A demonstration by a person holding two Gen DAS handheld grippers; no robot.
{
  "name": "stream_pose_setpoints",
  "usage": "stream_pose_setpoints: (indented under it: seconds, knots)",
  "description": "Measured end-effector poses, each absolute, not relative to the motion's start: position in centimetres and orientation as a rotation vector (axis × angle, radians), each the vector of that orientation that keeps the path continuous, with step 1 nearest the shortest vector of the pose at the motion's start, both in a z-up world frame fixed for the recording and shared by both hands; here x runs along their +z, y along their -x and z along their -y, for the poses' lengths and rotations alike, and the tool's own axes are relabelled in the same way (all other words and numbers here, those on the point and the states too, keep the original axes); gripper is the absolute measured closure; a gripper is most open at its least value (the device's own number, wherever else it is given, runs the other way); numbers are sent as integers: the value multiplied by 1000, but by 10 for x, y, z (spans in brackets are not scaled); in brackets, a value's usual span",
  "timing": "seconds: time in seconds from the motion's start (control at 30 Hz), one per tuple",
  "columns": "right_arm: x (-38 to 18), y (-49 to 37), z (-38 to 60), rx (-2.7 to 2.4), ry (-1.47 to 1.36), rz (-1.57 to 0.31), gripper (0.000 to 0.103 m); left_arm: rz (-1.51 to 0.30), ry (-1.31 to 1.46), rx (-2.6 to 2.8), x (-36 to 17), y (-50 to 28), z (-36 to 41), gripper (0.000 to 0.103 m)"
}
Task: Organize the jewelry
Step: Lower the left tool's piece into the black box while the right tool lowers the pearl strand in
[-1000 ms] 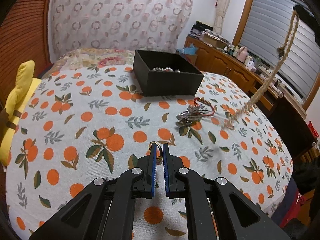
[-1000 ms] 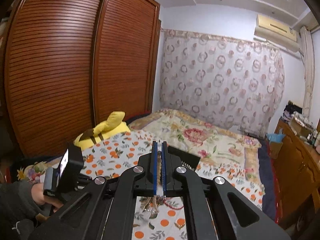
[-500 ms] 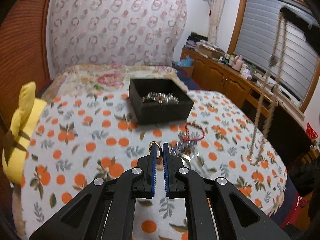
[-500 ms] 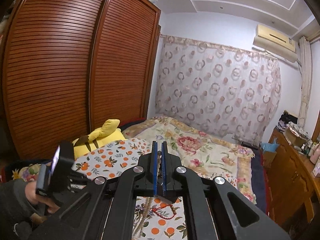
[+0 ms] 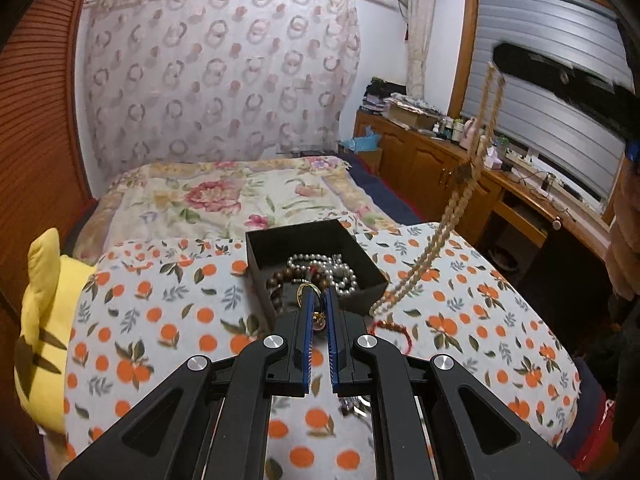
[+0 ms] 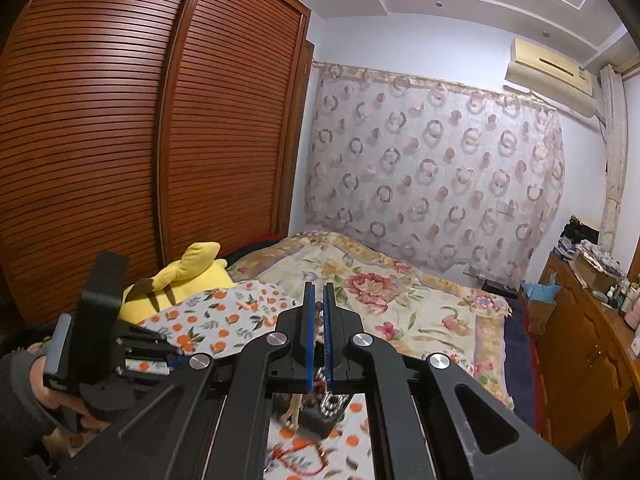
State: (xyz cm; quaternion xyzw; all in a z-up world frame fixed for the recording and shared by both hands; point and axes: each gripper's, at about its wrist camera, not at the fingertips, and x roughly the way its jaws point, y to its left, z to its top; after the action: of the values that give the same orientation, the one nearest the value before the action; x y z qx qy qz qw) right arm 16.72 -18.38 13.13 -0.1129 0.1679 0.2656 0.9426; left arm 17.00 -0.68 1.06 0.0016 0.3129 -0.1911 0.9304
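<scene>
My left gripper (image 5: 319,294) is shut on a small gold ring with a dangling charm (image 5: 309,289), held above the near wall of the black box (image 5: 280,240). Inside the box lie a pearl string (image 5: 340,270) and brown bead bracelets (image 5: 282,278). My right gripper (image 6: 318,292) is shut on a long beige bead necklace (image 6: 295,408). In the left wrist view this necklace (image 5: 448,220) hangs from the right gripper (image 5: 500,54) at the upper right, and its lower end reaches the cloth by the box's right corner. A red cord bracelet (image 5: 394,326) lies on the orange-print cloth (image 5: 160,320).
A yellow plush toy (image 5: 40,320) lies at the cloth's left edge. Behind the box stretches a flowered bedspread (image 5: 224,196). A wooden cabinet (image 5: 432,160) runs along the right, and a slatted wardrobe (image 6: 120,140) stands to the left. A silvery piece (image 5: 354,404) lies under my left gripper.
My left gripper has risen and gone forward with the gold ring, from low over the cloth to the box's near wall. The right gripper has carried the hanging necklace toward the box.
</scene>
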Motion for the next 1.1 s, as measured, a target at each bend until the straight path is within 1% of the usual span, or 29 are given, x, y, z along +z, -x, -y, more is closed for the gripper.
stream_pose_setpoints:
  seconds: [0.33, 0.57, 0.83, 0.93, 1.1]
  knots:
    - [130, -233, 181, 568, 209, -352, 98, -698, 1, -388, -5, -226, 13, 98]
    - [110, -249, 183, 586, 195, -387, 98, -725, 4, -379, -13, -255, 14, 98]
    - [100, -254, 189, 600, 176, -420, 98, -747, 0, -378, -22, -277, 18, 98]
    - [86, -254, 188, 622, 177, -472, 98, -758, -4, -375, -26, -284, 21, 98]
    - [46, -266, 185, 608, 179, -568, 98, -770, -13, -371, -31, -293, 25, 98]
